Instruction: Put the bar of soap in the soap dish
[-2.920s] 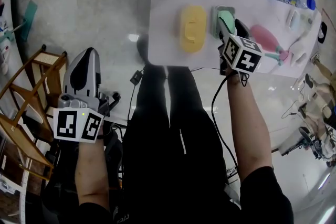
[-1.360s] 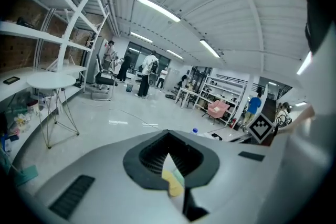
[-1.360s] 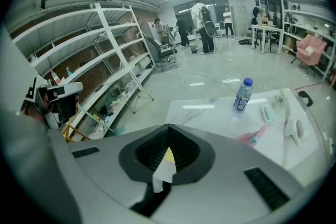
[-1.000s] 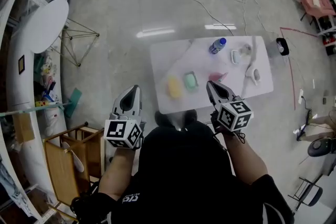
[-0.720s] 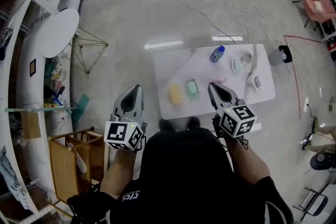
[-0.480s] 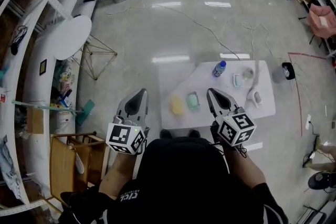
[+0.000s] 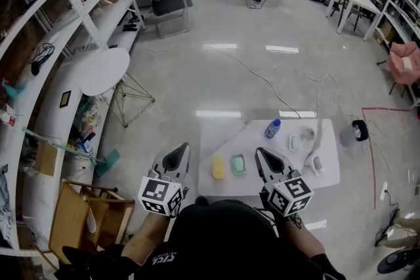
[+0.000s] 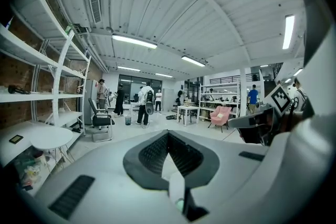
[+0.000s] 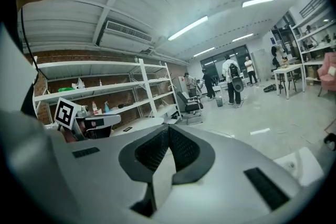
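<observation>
- Down on the white table (image 7: 223,138), far below me, the green bar of soap (image 7: 239,164) lies just beside a yellow piece (image 7: 218,167);
- a paler rim seems to edge the green bar; I take that for the soap dish (image 7: 232,166), so I judge the soap is already in it, though it is too small from up here to be sure;
- left gripper (image 7: 184,147): jaws closed together, nothing between them;
- right gripper (image 7: 260,152): jaws closed too, empty;
- both hang well above the table, touching nothing, so little seems left to do;
- writing: none I can read; the bottle (image 7: 272,128) has a blue band, its label illegible; the marker cubes (image 7: 160,197) show only black-and-white squares.
</observation>
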A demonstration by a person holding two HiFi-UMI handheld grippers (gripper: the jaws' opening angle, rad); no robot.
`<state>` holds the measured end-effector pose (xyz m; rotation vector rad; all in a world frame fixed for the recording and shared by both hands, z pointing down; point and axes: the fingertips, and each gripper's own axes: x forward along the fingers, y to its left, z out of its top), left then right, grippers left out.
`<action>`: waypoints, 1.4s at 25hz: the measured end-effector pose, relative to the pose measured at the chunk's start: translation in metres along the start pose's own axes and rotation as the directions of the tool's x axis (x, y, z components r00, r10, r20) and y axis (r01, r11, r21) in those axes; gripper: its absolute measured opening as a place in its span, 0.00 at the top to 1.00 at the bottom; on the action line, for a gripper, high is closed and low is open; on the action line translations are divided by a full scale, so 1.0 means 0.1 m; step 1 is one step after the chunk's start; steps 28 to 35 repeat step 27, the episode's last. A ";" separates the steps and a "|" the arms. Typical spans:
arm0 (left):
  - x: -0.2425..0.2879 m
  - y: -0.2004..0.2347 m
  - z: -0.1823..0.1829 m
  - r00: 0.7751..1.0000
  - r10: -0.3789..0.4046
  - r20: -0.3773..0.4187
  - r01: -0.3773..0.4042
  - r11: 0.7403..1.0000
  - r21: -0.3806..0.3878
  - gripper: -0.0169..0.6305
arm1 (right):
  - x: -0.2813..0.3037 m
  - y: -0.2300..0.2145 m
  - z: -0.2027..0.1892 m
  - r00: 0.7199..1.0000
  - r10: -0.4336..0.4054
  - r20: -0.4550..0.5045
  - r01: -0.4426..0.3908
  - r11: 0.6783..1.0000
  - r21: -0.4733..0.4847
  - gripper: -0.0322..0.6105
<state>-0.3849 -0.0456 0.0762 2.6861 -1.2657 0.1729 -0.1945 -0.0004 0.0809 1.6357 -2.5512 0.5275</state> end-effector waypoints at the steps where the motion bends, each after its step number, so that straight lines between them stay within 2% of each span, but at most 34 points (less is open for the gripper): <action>1: -0.01 -0.02 -0.01 1.000 0.000 -0.008 0.000 1.000 0.000 0.96 | -0.02 0.01 -0.01 1.000 0.007 0.001 -0.007 1.000 0.014 0.93; 4: 0.00 -0.05 -0.04 1.000 -0.002 -0.015 0.002 1.000 -0.001 0.96 | -0.06 0.04 -0.01 1.000 0.016 0.004 -0.016 1.000 0.025 0.93; 11: 0.07 -0.17 -0.02 1.000 -0.024 0.003 0.024 1.000 -0.011 0.96 | -0.11 0.02 -0.04 1.000 -0.003 -0.014 0.002 0.998 -0.062 0.93; 35: 0.14 -0.17 0.10 0.999 -0.026 0.028 0.026 0.999 -0.024 0.96 | -0.08 -0.10 0.01 0.999 -0.034 -0.005 0.033 0.996 -0.077 0.93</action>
